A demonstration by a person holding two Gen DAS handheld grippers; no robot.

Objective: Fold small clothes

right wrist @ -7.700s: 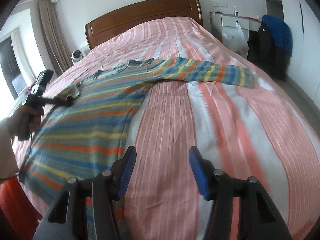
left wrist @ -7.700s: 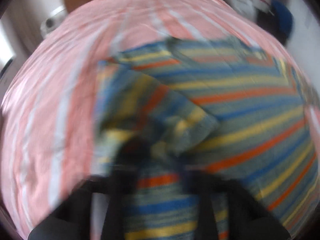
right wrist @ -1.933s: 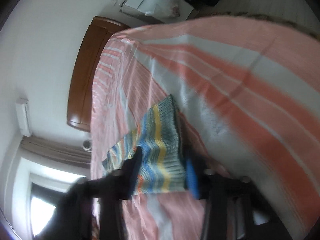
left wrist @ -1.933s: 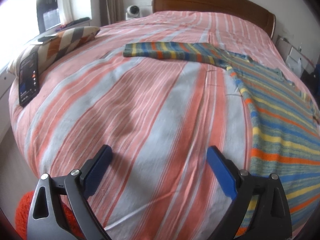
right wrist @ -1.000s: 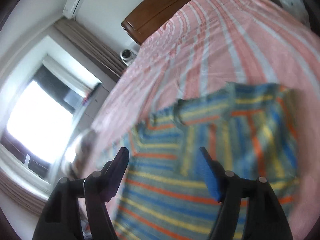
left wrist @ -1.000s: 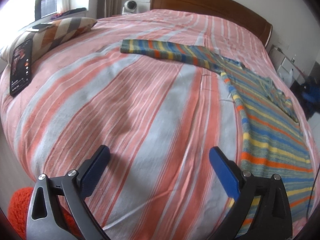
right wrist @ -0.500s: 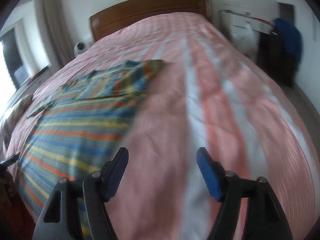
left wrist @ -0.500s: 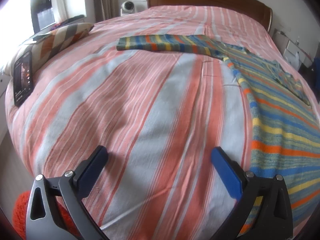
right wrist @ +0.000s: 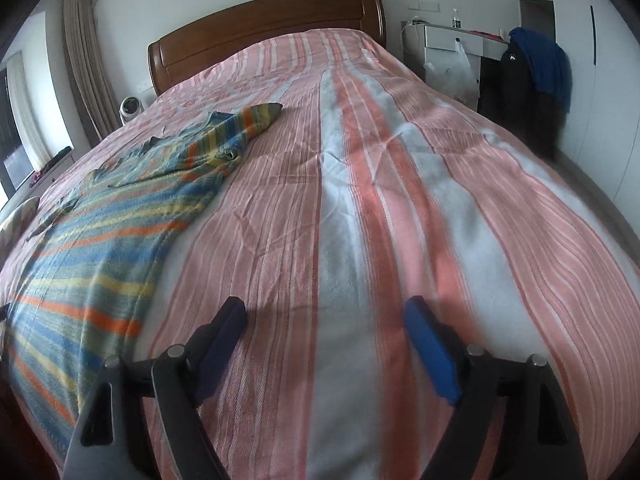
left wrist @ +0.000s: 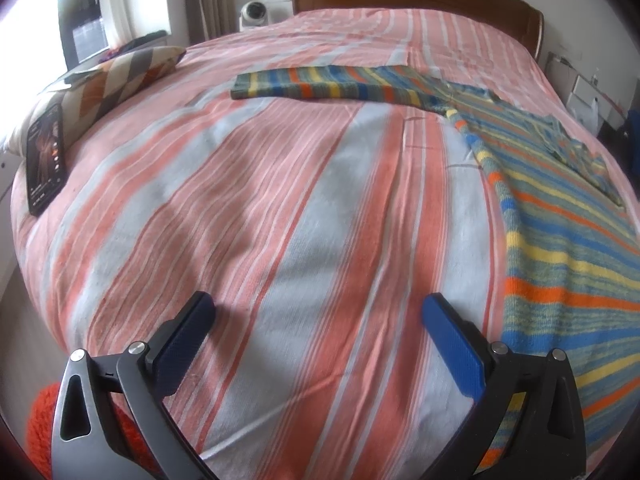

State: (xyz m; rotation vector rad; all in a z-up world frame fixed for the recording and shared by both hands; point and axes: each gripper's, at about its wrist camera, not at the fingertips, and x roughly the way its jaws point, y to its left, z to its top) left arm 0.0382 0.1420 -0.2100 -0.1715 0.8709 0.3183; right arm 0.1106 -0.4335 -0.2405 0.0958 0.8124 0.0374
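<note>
Lying flat on the bed [left wrist: 304, 184], the striped sweater [left wrist: 560, 216] has one sleeve [right wrist: 224, 136] folded across its chest, seemingly. Left tongs [left wrist: 316, 322] and right tongs [right wrist: 324, 322] hover wide apart, empty, above bare bedspread.

A: How many garments lie on the bed [left wrist: 304, 184]?
B: 1 striped sweater [left wrist: 568, 240], with 1 sleeve [left wrist: 328, 84] stretched out and 1 folded across its body.
A: And claws?
B: 2: 1 left claw [left wrist: 318, 322] and 1 right claw [right wrist: 324, 330], each with 2 fingers.
A: Anything else?
B: 1 pillow [left wrist: 116, 80], 1 phone [left wrist: 45, 164], 1 headboard [right wrist: 264, 28].
</note>
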